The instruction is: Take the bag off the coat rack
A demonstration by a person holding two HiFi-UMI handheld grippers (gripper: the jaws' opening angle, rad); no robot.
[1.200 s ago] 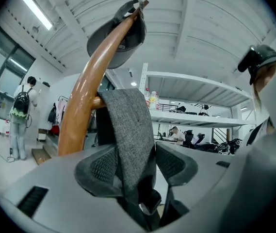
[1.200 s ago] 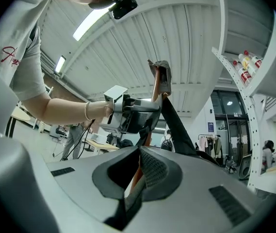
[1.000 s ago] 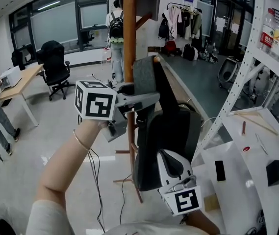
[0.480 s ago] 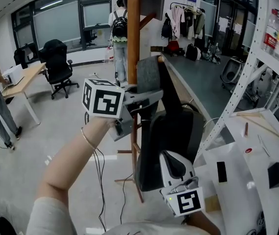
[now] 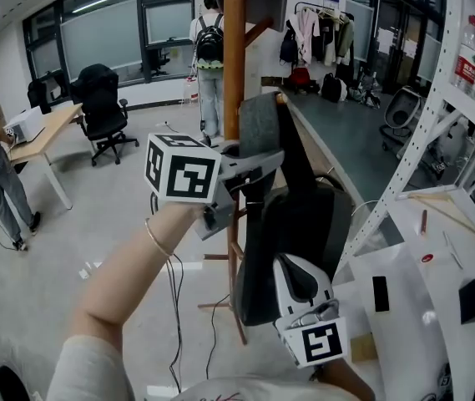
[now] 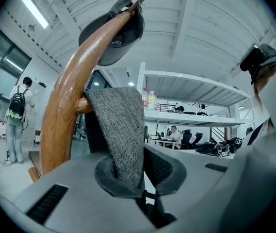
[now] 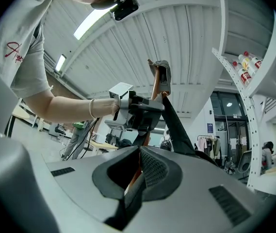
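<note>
1. Grey floor (image 5: pixel 95 224) spreads around a wooden coat rack (image 5: pixel 234 57), with white shelving (image 5: pixel 421 124) to one side.
2. A dark bag (image 5: pixel 304 224) hangs beside the rack's pole, its grey strap (image 6: pixel 121 130) draped over a peg.
3. The left gripper (image 6: pixel 138 174) grips that strap, its jaws having just closed on it.
4. The right gripper (image 7: pixel 138 154) sits near the bag's lower edge, jaws pressed together and empty.
</note>
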